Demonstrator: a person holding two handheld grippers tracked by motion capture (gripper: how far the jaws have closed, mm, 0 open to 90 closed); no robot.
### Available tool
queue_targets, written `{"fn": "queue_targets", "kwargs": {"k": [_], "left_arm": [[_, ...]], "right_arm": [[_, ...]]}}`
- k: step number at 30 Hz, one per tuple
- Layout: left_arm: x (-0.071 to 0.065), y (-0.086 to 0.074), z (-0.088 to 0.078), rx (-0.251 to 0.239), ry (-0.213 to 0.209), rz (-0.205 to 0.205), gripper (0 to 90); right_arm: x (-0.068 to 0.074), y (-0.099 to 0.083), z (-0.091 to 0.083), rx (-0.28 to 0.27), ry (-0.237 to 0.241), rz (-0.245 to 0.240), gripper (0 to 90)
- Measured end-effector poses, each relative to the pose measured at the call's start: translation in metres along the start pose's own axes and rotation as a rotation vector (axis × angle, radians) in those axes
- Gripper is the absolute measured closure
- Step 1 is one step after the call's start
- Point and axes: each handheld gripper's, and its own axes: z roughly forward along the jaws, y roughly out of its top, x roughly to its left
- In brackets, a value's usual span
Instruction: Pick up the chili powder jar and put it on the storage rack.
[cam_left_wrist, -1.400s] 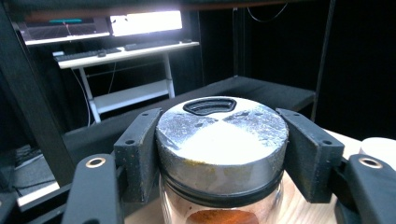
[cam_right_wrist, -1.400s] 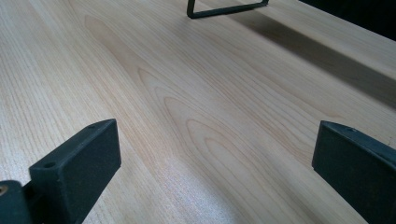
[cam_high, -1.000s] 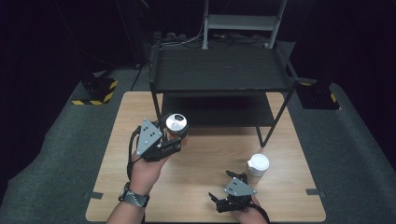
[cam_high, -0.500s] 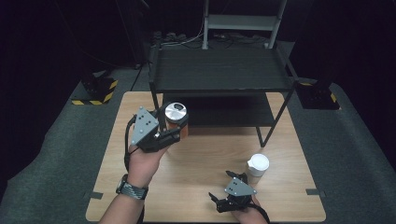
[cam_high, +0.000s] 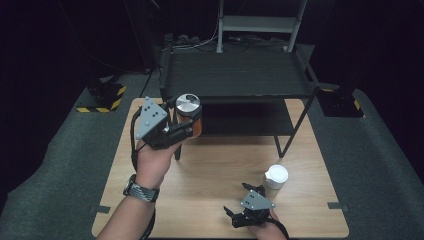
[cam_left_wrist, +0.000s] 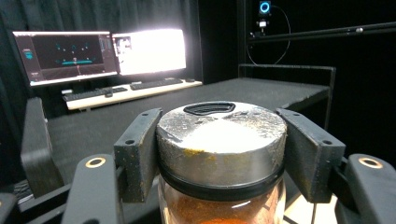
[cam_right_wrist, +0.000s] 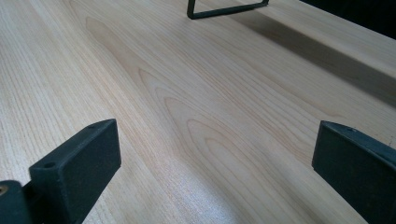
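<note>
At upper left of centre in the high view, the left gripper (cam_high: 187, 127) holds a glass jar (cam_high: 189, 116) of orange-brown powder, its jaws clamped on either side just below the silver metal lid (cam_high: 188, 104). The jar hangs in the air, well above the wooden table (cam_high: 215, 165), at the front left corner of the black two-tier shelf (cam_high: 240, 75). Its long axis stands close to upright, lid uppermost. In the left gripper view the lid (cam_left_wrist: 222, 135) sits squarely between the two black jaws, and the flat dark top tier (cam_left_wrist: 196, 100) stretches away directly ahead at about lid height. By that picture, the likeliest next move is a short carry forward onto the top tier, and the relation that counts is the jar's base against the shelf's front edge; whether the base already clears that edge cannot be told from these angles.

Near the bottom edge, right of centre, the right gripper (cam_high: 235, 216) rests low over the table with its jaws spread wide and nothing between them; its own view looks across bare wood grain (cam_right_wrist: 196, 116) toward a shelf foot (cam_right_wrist: 227, 9). A white lidded cup (cam_high: 276, 176) stands on the table just beside it, above and to the right in frame, so the right hand is the nearer one to the cup.

Count: one jar, one cup, one shelf of two tiers, two grippers.
</note>
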Motion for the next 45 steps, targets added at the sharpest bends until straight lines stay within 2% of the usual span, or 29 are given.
{"fn": "queue_targets", "kwargs": {"k": [6,15,18,25,31,36,45], "left_arm": [[-0.002,0.017,0.007,-0.024,0.008,0.028,34.7],[-0.002,0.034,0.023,-0.053,0.011,0.031,34.7],[-0.002,0.035,0.029,-0.060,0.007,0.024,34.7],[-0.004,0.042,0.044,-0.049,0.013,0.052,34.6],[-0.003,0.045,0.057,-0.053,0.022,0.043,34.7],[-0.002,0.045,0.070,-0.056,0.030,0.017,34.7],[-0.003,0.046,0.090,-0.050,0.060,0.042,34.6]], "right_arm": [[0.000,0.000,0.000,0.000,0.000,0.002,0.3],[-0.001,0.000,0.000,-0.001,0.002,0.007,0.2],[-0.001,0.000,0.000,-0.001,0.003,0.007,0.3],[-0.001,0.000,0.000,0.000,0.004,0.008,0.3],[-0.001,0.000,0.001,0.001,0.003,0.007,0.3],[-0.001,0.000,0.000,-0.001,0.004,0.009,0.3],[-0.002,0.000,0.000,-0.001,0.006,0.011,0.3]]}}
